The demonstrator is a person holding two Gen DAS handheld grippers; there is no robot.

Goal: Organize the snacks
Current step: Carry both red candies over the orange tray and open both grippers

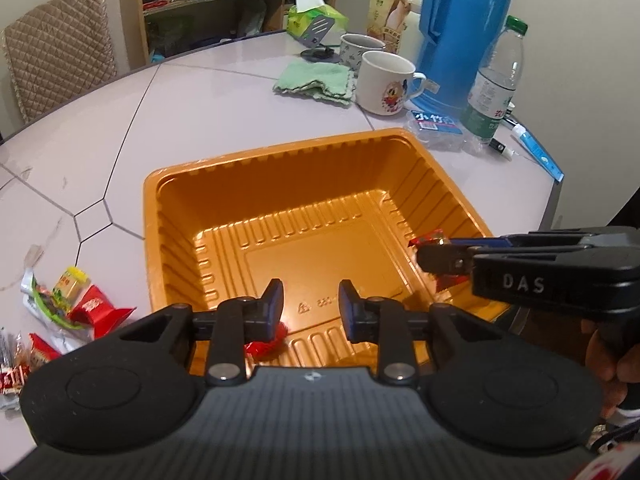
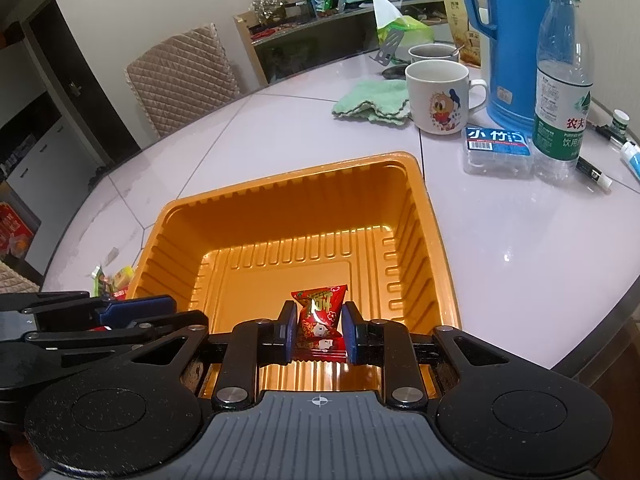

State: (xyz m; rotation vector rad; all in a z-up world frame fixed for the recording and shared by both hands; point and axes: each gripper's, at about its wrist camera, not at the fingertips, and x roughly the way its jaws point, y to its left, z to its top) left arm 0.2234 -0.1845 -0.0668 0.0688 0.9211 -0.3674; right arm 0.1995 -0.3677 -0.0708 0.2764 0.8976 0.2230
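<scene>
one orange tray, two grippers over its near edge. your right gripper pinches a red candy, a printed, crimped wrapper, above the tray floor. your left gripper stands slightly parted, gripping nothing, a second red candy lying in the tray under its left finger. left of the tray, a heap of snacks.

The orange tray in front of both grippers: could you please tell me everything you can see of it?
The orange tray is a deep, roughly square tub of thin, glossy plastic, with ribbed walls, a rolled rim and a grooved floor. It sits upright on the pale table. Inside, a red snack lies at the near edge below the open left gripper. The right gripper holds a red candy packet over its near side.
</scene>
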